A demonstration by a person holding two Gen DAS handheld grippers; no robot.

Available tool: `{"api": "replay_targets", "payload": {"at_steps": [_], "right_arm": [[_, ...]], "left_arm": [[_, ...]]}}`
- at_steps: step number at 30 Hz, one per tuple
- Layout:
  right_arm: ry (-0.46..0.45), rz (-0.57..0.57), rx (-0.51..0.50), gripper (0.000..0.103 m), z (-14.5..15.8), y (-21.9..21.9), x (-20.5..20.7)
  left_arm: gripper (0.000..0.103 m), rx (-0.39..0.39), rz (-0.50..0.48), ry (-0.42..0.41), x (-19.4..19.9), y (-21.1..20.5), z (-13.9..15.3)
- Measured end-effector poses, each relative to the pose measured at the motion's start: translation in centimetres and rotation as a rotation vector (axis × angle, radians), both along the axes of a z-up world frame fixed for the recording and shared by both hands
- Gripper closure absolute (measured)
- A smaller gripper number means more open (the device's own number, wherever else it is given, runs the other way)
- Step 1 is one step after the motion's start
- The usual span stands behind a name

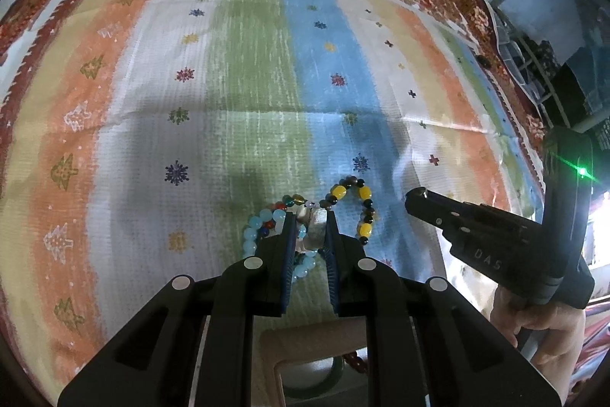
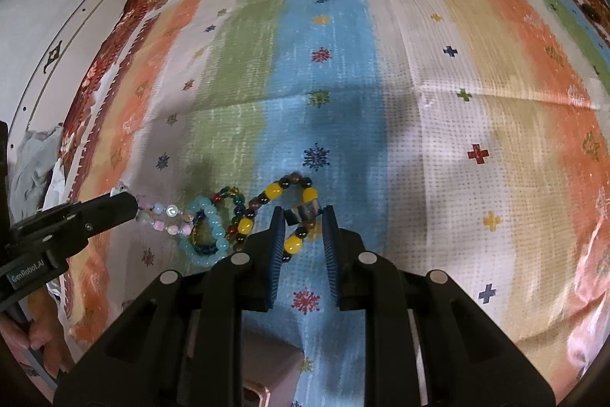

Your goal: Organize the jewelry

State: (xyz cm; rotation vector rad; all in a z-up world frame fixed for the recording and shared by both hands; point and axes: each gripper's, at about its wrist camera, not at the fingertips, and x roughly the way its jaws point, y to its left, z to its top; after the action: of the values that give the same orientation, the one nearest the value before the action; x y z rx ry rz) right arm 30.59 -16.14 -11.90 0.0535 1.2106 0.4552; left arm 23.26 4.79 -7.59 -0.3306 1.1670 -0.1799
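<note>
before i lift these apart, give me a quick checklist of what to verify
1. Left claw gripping the pale pink and white bead bracelet: ok.
2. Right claw gripping the yellow and dark bead bracelet: ok.
3. Yellow bracelet free of the light blue bead bracelet: not ok, they overlap.
4. Multicoloured glass bead strand untangled: cannot tell.
5. Beige jewelry box within reach below: ok.
</note>
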Motion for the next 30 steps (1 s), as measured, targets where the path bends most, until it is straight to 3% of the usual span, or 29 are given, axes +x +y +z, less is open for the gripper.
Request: {"api": "replay_targets", "payload": {"at_steps": [10, 30], "right_arm": [[-0.064, -0.001, -0.005, 0.082, 1.8, -0.1, -1.6], [-0.195, 0.070, -0.017, 0.082, 5.2, 0.5, -7.0]], "left_arm": [[0.089, -0.016, 0.000, -0.046, -1.4, -0.2, 1.7], [0.089, 0.049, -0.037, -0.164, -5.2, -1.1, 5.3]]}}
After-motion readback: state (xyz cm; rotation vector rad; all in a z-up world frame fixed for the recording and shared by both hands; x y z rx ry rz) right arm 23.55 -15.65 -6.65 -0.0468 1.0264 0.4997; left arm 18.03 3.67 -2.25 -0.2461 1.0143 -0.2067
